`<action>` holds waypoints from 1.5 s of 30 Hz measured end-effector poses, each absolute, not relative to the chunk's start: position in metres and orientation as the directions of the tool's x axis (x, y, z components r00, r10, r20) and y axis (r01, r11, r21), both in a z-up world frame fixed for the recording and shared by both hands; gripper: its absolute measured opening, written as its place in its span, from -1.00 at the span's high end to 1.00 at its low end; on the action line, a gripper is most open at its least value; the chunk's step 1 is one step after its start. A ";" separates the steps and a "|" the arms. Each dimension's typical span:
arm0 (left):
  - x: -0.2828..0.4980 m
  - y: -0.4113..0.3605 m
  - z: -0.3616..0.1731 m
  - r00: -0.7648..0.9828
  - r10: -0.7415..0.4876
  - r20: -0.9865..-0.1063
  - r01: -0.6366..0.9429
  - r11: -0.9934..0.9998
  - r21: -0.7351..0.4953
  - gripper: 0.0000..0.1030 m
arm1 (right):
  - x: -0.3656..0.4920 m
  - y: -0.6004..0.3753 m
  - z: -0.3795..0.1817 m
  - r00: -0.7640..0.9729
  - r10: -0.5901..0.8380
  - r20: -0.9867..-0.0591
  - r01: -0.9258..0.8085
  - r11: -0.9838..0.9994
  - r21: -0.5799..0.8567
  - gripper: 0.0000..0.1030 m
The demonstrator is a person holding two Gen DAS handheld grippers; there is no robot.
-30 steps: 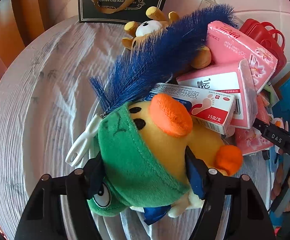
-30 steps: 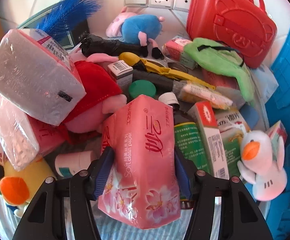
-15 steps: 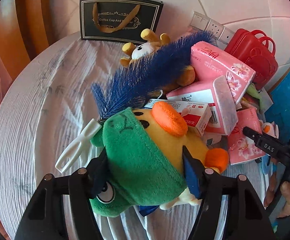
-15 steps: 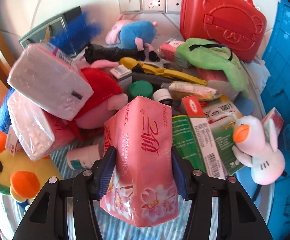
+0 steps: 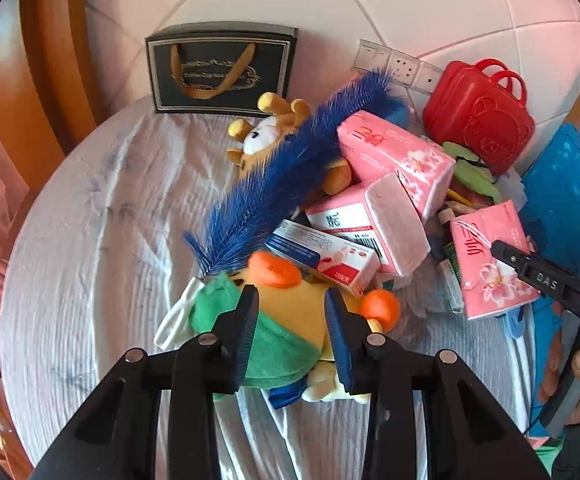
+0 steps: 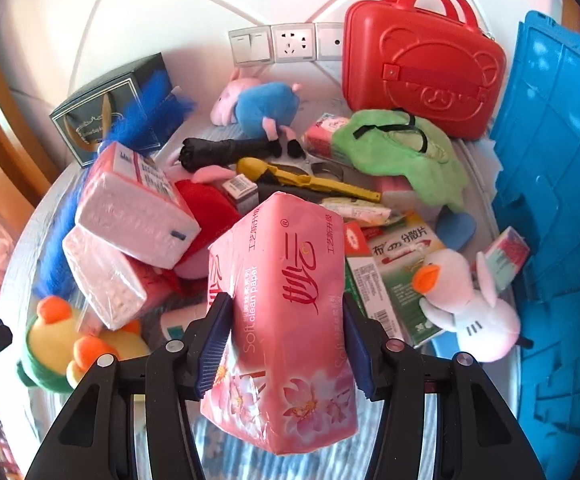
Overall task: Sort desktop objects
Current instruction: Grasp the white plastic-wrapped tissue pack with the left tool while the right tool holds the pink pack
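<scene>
A plush duck (image 5: 290,320) with a yellow body, orange beak and green hood lies at the near edge of the pile. My left gripper (image 5: 291,296) is over it, jaws closing, and both blue pads dig into its soft body. The hood bulges out past the left finger. In the right wrist view the duck (image 6: 49,344) sits low at the left. My right gripper (image 6: 285,304) is shut on a pink tissue pack (image 6: 290,340), held upright above the clutter. From the left wrist view the same pack (image 5: 490,260) hangs at the right.
A blue feather duster (image 5: 290,168), two more tissue packs (image 5: 394,152) and a medicine box (image 5: 326,256) crowd the duck. A red case (image 6: 422,64) and black gift bag (image 5: 221,68) stand by the wall. A blue crate (image 6: 550,160) borders the right. A white plush duck (image 6: 462,304) lies beside it.
Both grippers have risen, so the pile looks smaller. The left jaws have narrowed onto the duck's body. The tissue pack has gone up with the right gripper.
</scene>
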State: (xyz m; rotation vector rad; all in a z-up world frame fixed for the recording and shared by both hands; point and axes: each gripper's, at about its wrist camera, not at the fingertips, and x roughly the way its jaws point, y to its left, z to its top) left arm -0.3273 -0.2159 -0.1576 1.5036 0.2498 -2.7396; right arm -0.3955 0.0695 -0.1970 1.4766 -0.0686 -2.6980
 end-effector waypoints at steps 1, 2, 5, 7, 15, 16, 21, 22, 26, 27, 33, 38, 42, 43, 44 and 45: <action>-0.330 -0.215 -0.157 -0.543 0.060 -0.838 0.092 -0.987 -0.131 -0.16 | -0.395 0.070 -0.196 -0.539 -0.079 -0.838 0.036 -0.997 0.070 -0.03; -0.334 -0.215 -0.158 -0.546 0.066 -0.835 0.094 -0.986 -0.140 -0.68 | -0.395 0.069 -0.196 -0.541 -0.075 -0.838 0.036 -0.997 0.067 -0.03; -0.350 -0.209 -0.163 -0.558 0.112 -0.822 0.083 -0.978 -0.190 -0.96 | -0.395 0.069 -0.197 -0.539 -0.080 -0.838 0.035 -0.997 0.072 -0.03; -0.360 -0.199 -0.164 -0.569 0.107 -0.816 0.080 -0.980 -0.184 -1.00 | -0.394 0.069 -0.197 -0.541 -0.077 -0.837 0.038 -0.997 0.067 -0.03; -0.399 -0.159 -0.187 -0.540 0.100 -0.836 0.072 -0.984 -0.165 -1.00 | -0.401 0.074 -0.203 -0.534 -0.071 -0.843 0.027 -0.997 0.067 -0.03; -0.404 -0.157 -0.190 -0.533 0.102 -0.840 0.076 -0.983 -0.168 -1.00 | -0.402 0.075 -0.203 -0.534 -0.073 -0.843 0.027 -0.997 0.069 -0.03; -0.426 -0.144 -0.202 -0.498 0.031 -0.867 0.125 -0.986 -0.108 -1.00 | -0.404 0.081 -0.205 -0.535 -0.076 -0.842 0.018 -0.997 0.078 -0.03; -0.431 -0.142 -0.204 -0.489 0.043 -0.871 0.127 -0.985 -0.119 -1.00 | -0.404 0.082 -0.205 -0.535 -0.076 -0.841 0.017 -0.997 0.079 -0.03; -0.434 -0.132 -0.198 -0.487 0.018 -0.873 0.131 -0.987 -0.093 -1.00 | -0.405 0.083 -0.208 -0.530 -0.073 -0.845 0.019 -0.997 0.074 -0.04; -0.431 -0.132 -0.195 -0.496 0.013 -0.868 0.134 -0.987 -0.092 -1.00 | -0.405 0.084 -0.208 -0.529 -0.073 -0.845 0.019 -0.997 0.074 -0.04; -0.440 -0.131 -0.206 -0.445 -0.002 -0.895 0.197 -0.976 -0.096 -1.00 | -0.406 0.088 -0.208 -0.530 -0.078 -0.845 0.019 -0.997 0.080 -0.04; -0.453 -0.129 -0.211 -0.399 0.013 -0.917 0.250 -0.961 -0.123 -1.00 | -0.405 0.087 -0.208 -0.529 -0.087 -0.844 0.030 -0.996 0.084 -0.04; -0.447 -0.145 -0.207 -0.449 -0.077 -0.890 0.263 -0.963 -0.050 -1.00 | -0.405 0.089 -0.209 -0.529 -0.092 -0.843 0.033 -0.996 0.088 -0.04; -0.447 -0.157 -0.211 -0.453 -0.048 -0.890 0.285 -0.954 -0.094 -1.00 | -0.405 0.090 -0.209 -0.528 -0.093 -0.844 0.032 -0.995 0.090 -0.05; -0.446 -0.170 -0.212 -0.457 -0.051 -0.888 0.307 -0.946 -0.104 -1.00 | -0.404 0.092 -0.209 -0.530 -0.095 -0.843 0.031 -0.995 0.093 -0.05; -0.443 -0.181 -0.211 -0.456 -0.091 -0.885 0.332 -0.940 -0.074 -1.00 | -0.404 0.094 -0.209 -0.530 -0.096 -0.843 0.032 -0.995 0.094 -0.05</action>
